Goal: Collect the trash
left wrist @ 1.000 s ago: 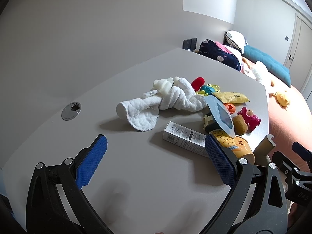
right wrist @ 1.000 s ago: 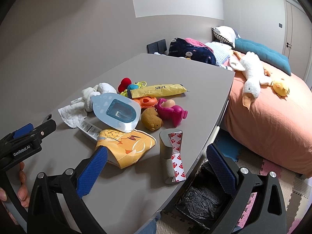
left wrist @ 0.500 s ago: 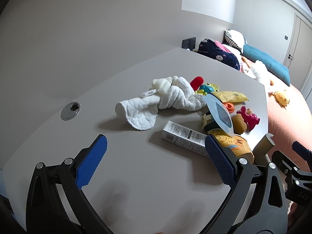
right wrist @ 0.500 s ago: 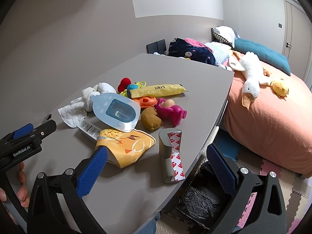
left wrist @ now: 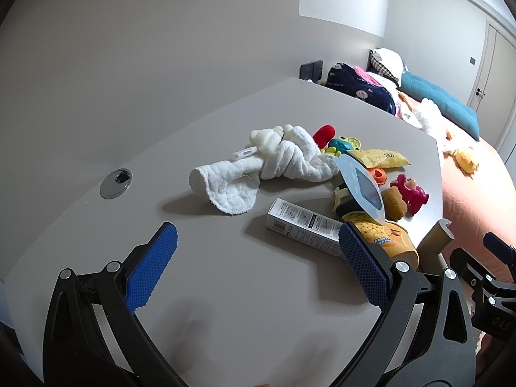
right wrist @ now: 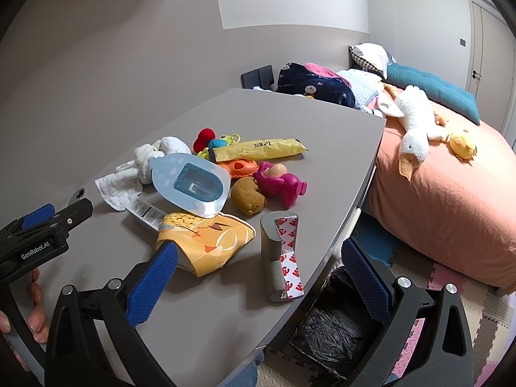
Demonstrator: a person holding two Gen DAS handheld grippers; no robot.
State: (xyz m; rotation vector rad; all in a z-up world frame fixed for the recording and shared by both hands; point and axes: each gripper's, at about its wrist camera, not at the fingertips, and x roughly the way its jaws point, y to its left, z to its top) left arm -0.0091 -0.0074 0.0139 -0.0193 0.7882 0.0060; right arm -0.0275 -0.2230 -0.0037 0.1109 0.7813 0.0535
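Observation:
Trash and toys lie mixed on a grey table (right wrist: 200,316). A white carton box (left wrist: 303,227), an orange snack bag (right wrist: 206,242), a pale blue blister pack (right wrist: 190,185), a yellow wrapper (right wrist: 261,149) and a grey foam corner strip with red-printed backing (right wrist: 280,254) lie there. My left gripper (left wrist: 258,267) is open and empty above the table's near side, short of the carton. My right gripper (right wrist: 261,277) is open and empty, near the foam strip at the table's edge.
A white knotted cloth (left wrist: 274,164), a pink toy (right wrist: 280,185), a brown plush (right wrist: 248,195) and small coloured toys lie among the trash. A bin with a black liner (right wrist: 335,325) stands on the floor below the table edge. A bed (right wrist: 451,174) is to the right.
Both grippers have barely shifted; the left view has crept slightly toward the pile. Nothing was taken or moved.

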